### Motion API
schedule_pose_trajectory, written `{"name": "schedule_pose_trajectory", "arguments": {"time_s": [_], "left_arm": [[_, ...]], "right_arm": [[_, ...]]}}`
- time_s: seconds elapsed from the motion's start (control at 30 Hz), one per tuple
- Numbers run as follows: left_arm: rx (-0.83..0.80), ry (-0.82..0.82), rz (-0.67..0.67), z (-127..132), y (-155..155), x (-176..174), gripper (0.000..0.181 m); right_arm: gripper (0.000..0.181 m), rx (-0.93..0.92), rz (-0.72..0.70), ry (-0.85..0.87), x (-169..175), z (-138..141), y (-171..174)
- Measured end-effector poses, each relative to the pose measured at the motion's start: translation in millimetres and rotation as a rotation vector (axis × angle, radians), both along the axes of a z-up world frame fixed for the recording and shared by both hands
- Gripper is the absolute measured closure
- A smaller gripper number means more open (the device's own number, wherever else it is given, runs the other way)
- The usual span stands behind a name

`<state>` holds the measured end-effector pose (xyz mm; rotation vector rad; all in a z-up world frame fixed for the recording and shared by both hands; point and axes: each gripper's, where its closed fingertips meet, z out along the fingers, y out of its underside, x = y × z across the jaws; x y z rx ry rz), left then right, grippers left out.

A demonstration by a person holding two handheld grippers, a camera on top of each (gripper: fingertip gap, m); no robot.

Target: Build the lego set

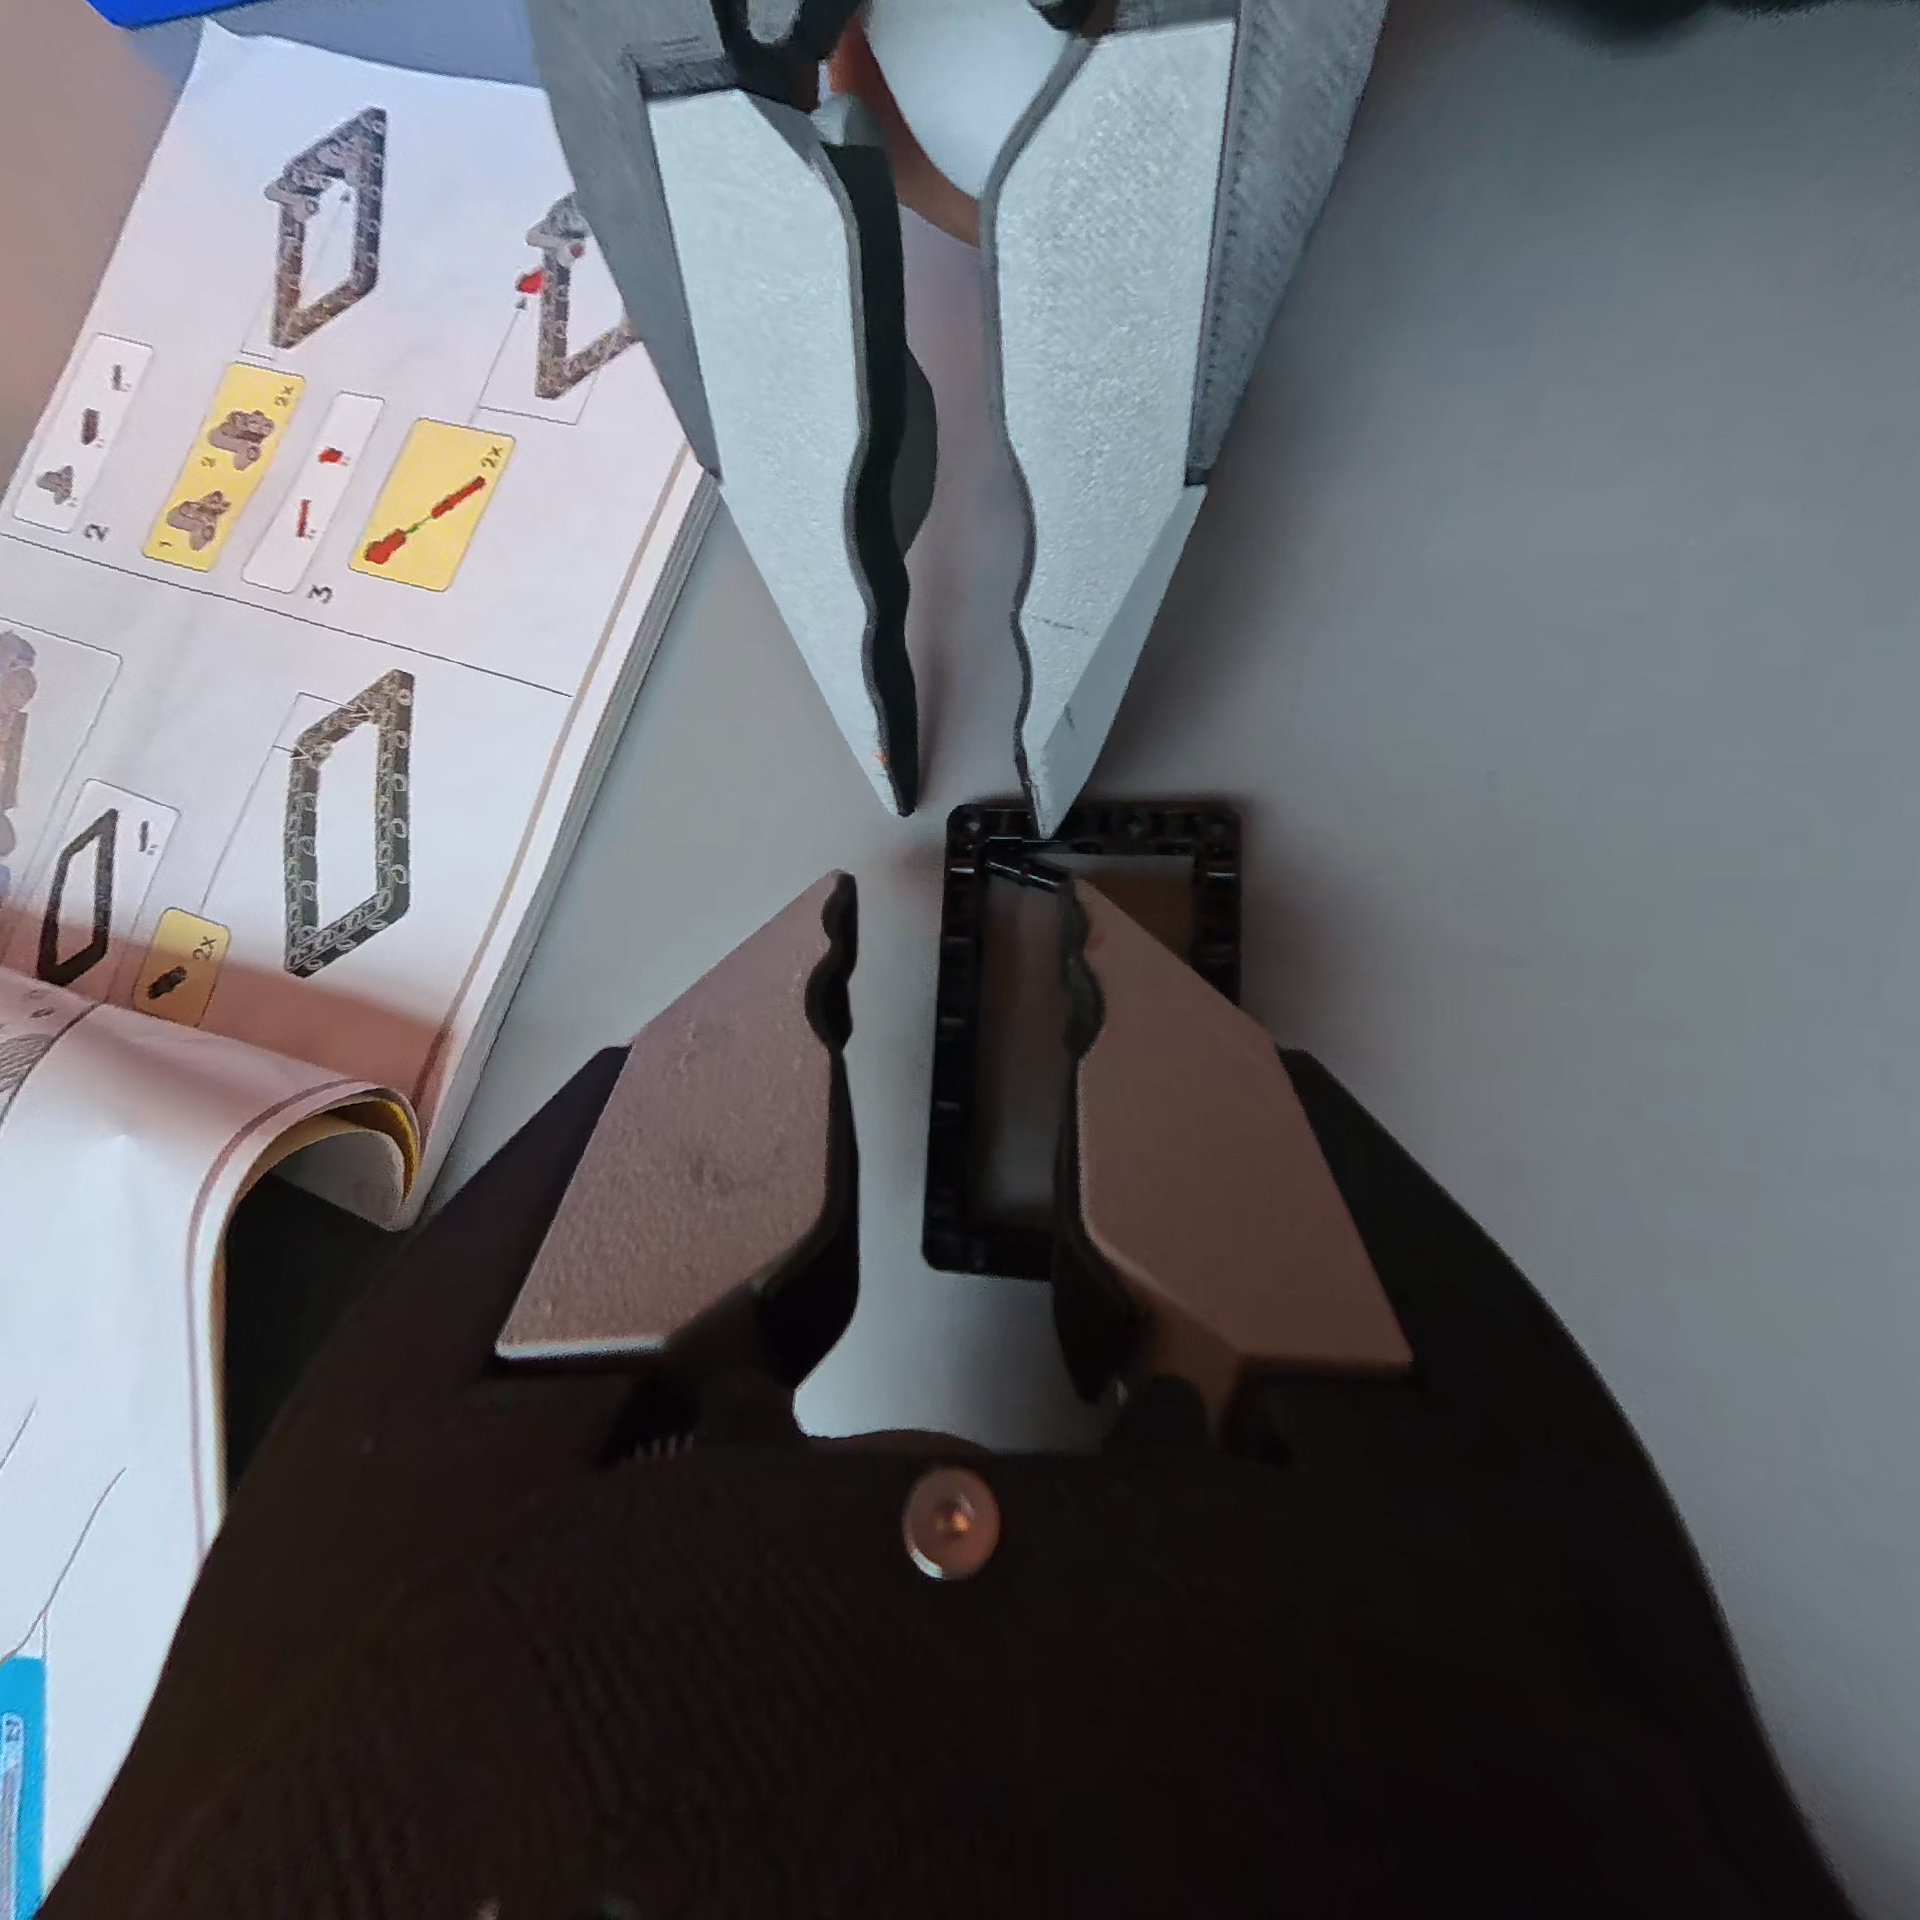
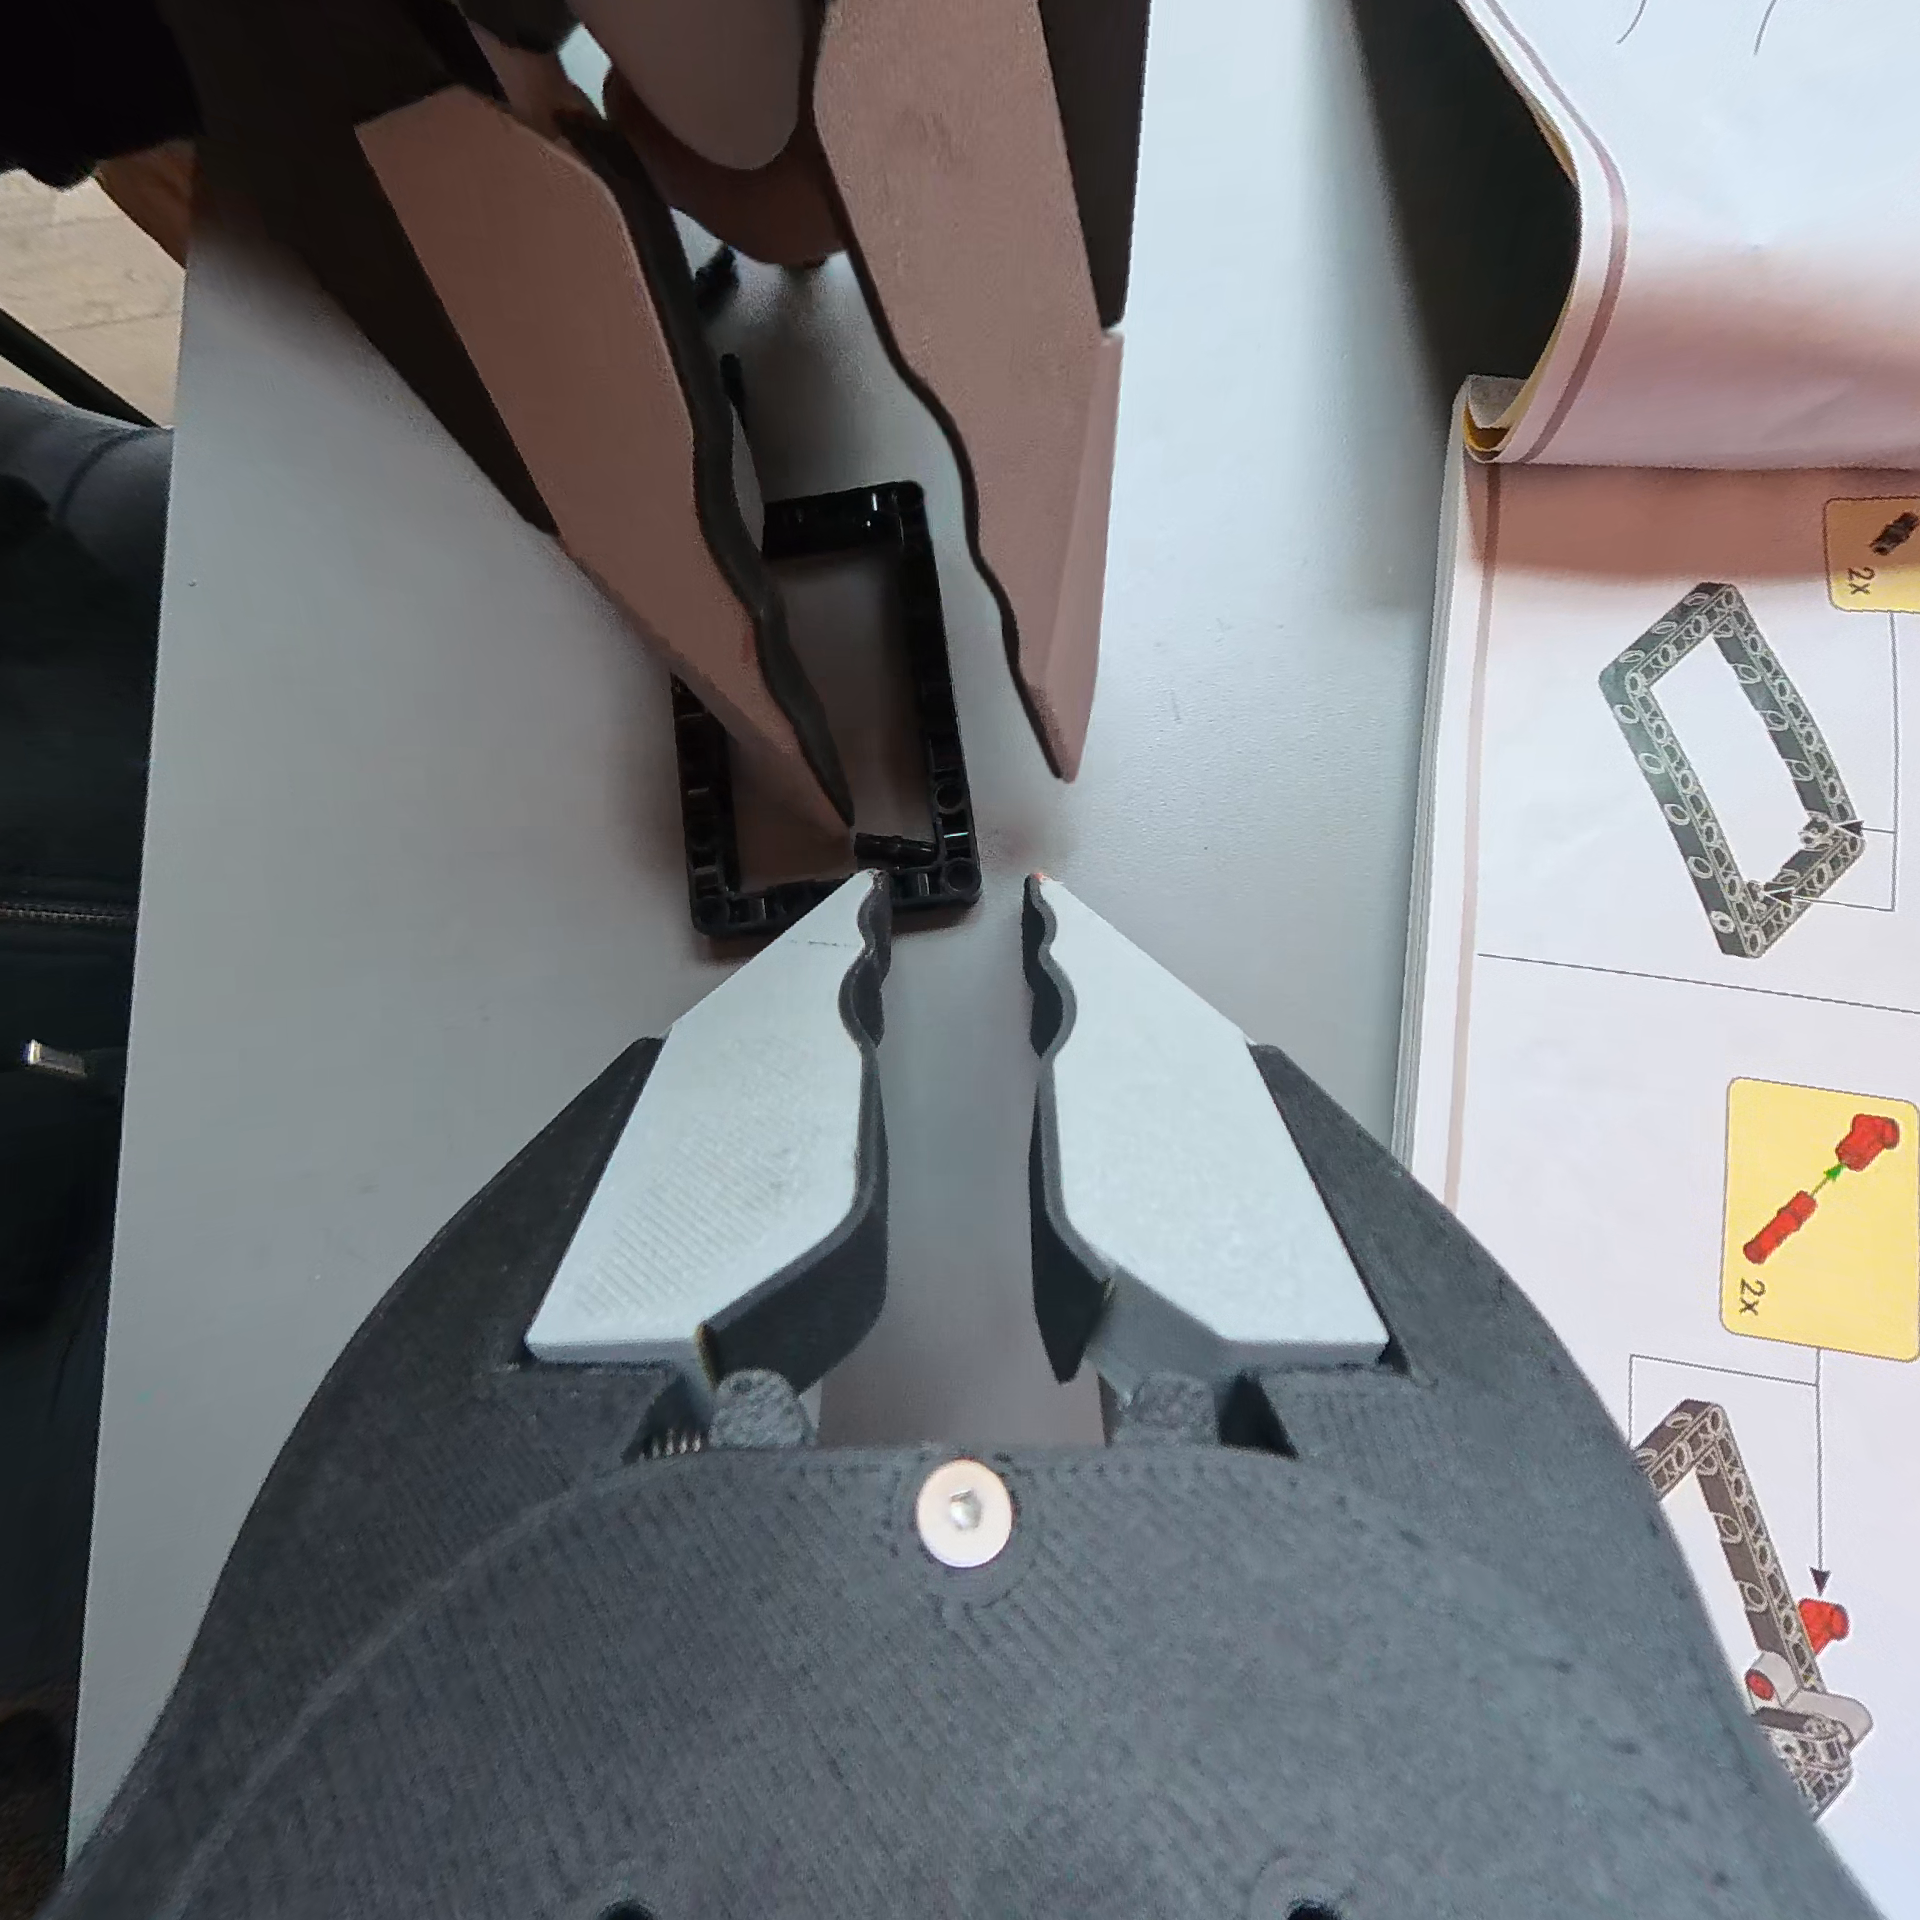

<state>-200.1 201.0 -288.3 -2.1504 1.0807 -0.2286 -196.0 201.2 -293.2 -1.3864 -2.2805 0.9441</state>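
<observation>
Left to right in the left wrist view: open instruction booklet (image 1: 312,582) on the grey bench (image 1: 1558,727), then the two hand-held grippers tip to tip over the black rectangular frame (image 1: 951,1039) lying flat on the bench. Left hand-held gripper (image 1: 961,894), brown fingers, is released with jaws apart, its right finger (image 1: 1164,1091) reaching inside the frame's opening next to a small black pin (image 2: 894,844). Right hand-held gripper (image 2: 956,883), grey fingers, is also released and grasps nothing, one tip over the frame's near short edge.
</observation>
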Motion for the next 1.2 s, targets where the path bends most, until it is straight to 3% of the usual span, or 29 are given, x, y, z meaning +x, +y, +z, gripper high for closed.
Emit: {"name": "schedule_pose_trajectory", "arguments": {"time_s": [0.5,0.6,1.2], "left_arm": [[-0.029,-0.014,-0.008,-7,0,4,0.146],[-0.057,-0.05,-0.028,-8,-3,9,0.154],[-0.059,-0.045,-0.008,-7,0,5,0.146]], "right_arm": [[0.16,0.001,0.004,-0.002,0,0,-1],[0.16,0.002,0.005,-0.002,0,0,-1],[0.16,0.009,0.006,-0.003,1,0,-1]]}}
